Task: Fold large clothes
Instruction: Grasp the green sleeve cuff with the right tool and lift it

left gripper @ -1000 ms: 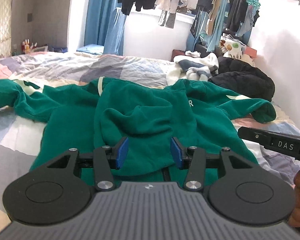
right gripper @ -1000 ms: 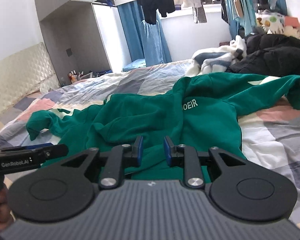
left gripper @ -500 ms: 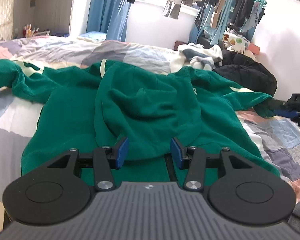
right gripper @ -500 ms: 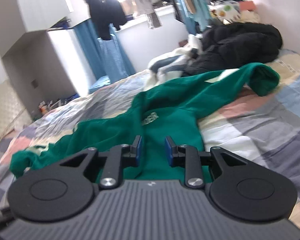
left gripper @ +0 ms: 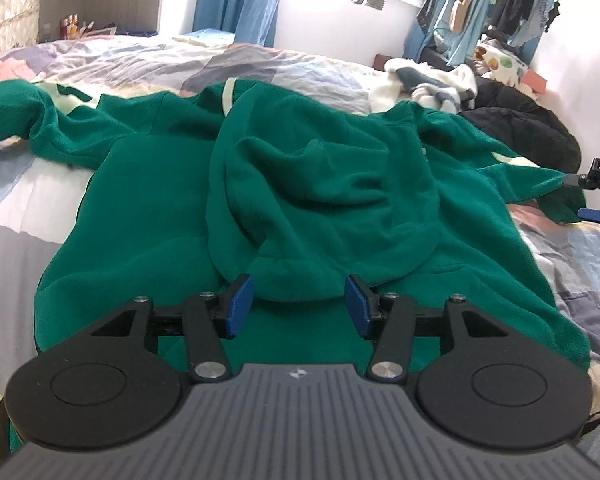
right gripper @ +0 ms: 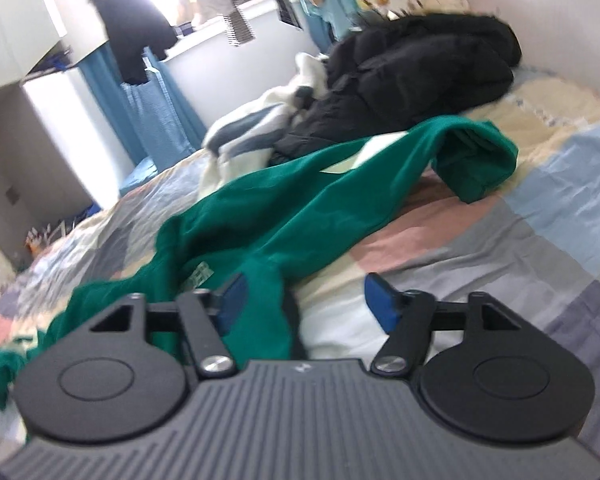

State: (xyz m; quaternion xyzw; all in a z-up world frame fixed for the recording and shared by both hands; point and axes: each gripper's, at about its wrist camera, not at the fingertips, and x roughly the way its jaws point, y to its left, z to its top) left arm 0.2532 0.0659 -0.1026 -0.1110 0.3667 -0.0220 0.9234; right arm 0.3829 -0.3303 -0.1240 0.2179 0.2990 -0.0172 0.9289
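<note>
I hold my left gripper [left gripper: 296, 300] low over the near edge of the bed [left gripper: 40, 216], where the green hoodie [left gripper: 148, 216] lies spread across the patchwork cover. Its hood [left gripper: 324, 200] is flopped over the body toward me, and the rounded end of that hood sits just past my blue pads [left gripper: 238, 306]. The jaws are easing apart; nothing is pinched, the pads stand clear of the cloth on both sides.

One sleeve [left gripper: 40, 120] runs out toward the left edge of the bed, the other [left gripper: 516, 168] toward the right edge. My right gripper [left gripper: 592, 196] shows at that right edge, just beside the cuff end of the sleeve.

From the right wrist camera, my right gripper [right gripper: 306, 300] is also opening, its jaws well spread. A fold of the hoodie [right gripper: 300, 208] lies by the left pad [right gripper: 230, 302], but the blur keeps me from telling whether they touch; the right pad is over bare cover. The sleeve [right gripper: 380, 176] stretches away to a bunched cuff [right gripper: 476, 160]. Behind it, toward the far right corner, lie a black jacket [right gripper: 412, 72] and a white and grey garment [right gripper: 256, 128].
</note>
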